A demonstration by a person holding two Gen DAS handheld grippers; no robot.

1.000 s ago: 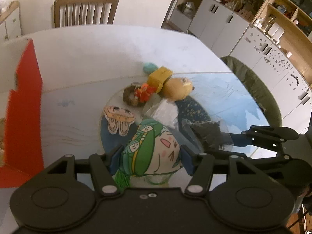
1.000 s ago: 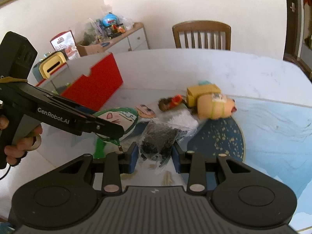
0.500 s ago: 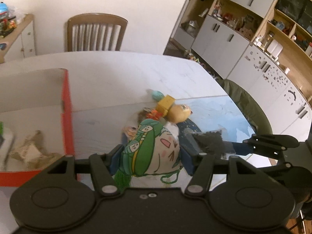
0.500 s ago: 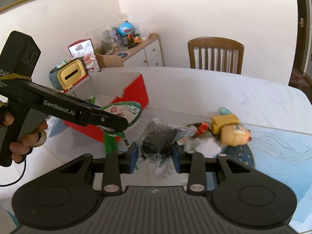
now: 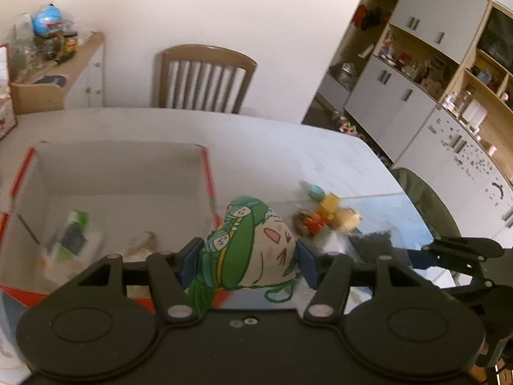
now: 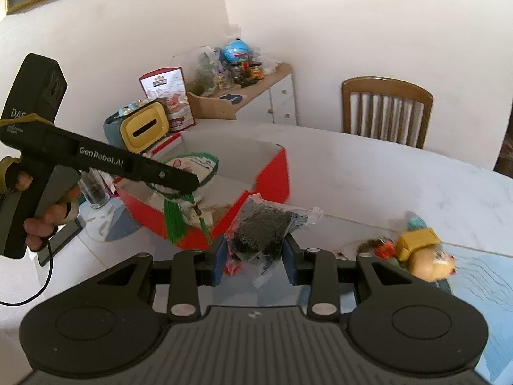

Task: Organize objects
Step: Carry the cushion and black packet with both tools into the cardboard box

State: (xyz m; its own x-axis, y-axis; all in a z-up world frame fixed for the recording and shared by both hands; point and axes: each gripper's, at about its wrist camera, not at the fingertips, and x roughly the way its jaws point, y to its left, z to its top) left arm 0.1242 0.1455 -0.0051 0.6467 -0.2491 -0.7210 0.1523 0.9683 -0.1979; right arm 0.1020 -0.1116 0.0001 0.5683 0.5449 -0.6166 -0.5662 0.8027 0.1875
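We have both grippers loaded and up off the table (image 5: 288,147). The left gripper (image 5: 247,261) is clamped on a cartoon-face pouch (image 5: 253,243) with green printed hair, a green tassel (image 5: 200,292) and a loop of green cord dangling below it. From the right wrist view we see that pouch (image 6: 192,165) hanging over the near part of the red box (image 6: 272,176), tassel (image 6: 174,221) drooping across the box's red front wall, with a hand (image 6: 48,215) wrapped round the gripper's handle.

The right gripper (image 6: 253,258) is squeezed shut on a clear plastic bag of dark pieces (image 6: 261,227), held in the air just right of the box and near its right corner. In the left wrist view that bag (image 5: 375,243) shows to the right of the pouch, at the tips of the other gripper.

Inside the box (image 5: 205,173) we make out blurred items, one green and white package (image 5: 72,237) and something tan (image 5: 139,243); we cannot tell more.

Out on the table, well right of the box, lies a loose cluster: a yellowish plush toy (image 6: 429,261), a yellow block (image 6: 415,240), a small red-orange toy (image 6: 381,248) and a teal bit (image 6: 416,223) beyond them. A wooden chair (image 5: 203,80) stands at the far side.
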